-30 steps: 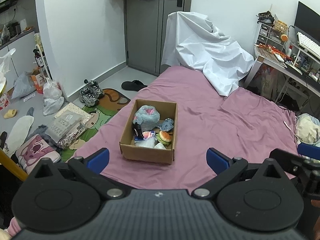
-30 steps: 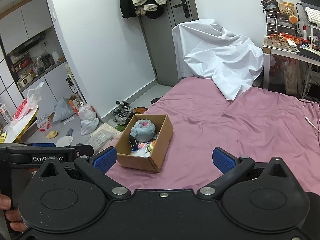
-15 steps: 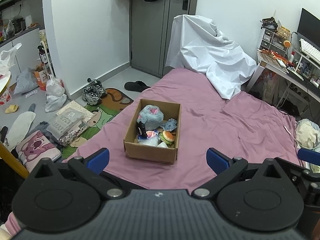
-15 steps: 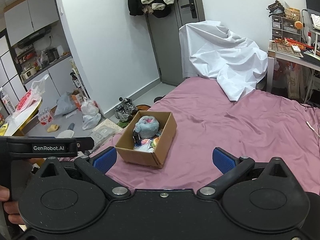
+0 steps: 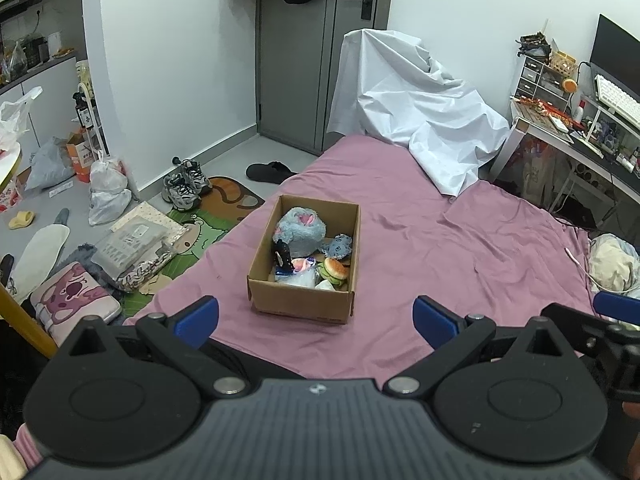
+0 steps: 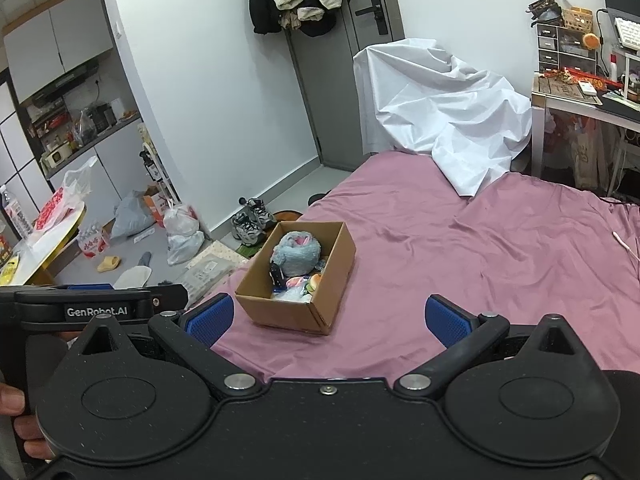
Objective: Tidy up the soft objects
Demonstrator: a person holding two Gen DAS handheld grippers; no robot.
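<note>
On my far left the floor (image 5: pixel 48 200) is crowded: plastic bags (image 5: pixel 106 196), a pair of sneakers (image 5: pixel 186 186), a green cartoon rug (image 5: pixel 200 236) and a pink cushion (image 5: pixel 74 298) right against the bed's left edge. My left claw (image 5: pixel 316 316) hangs over the near edge of the bed (image 5: pixel 460 264) with its blue pads wide apart, gripping nothing. Just ahead of it, close to the left side of the pink sheet, sits the cardboard box (image 5: pixel 304 304), open-topped, holding the soft things: a fluffy blue plush (image 5: pixel 298 232), a small blue toy (image 5: pixel 338 245) and a burger plush (image 5: pixel 336 269) among others. To the right of the box the sheet lies bare and wrinkled, giving me wide open room. My right claw (image 6: pixel 326 316) is likewise spread and empty, the box just ahead of it. Farther back a white cover (image 5: pixel 420 112) drapes onto the bed, and the cluttered desk (image 5: pixel 560 128) lines the right edge.
</note>
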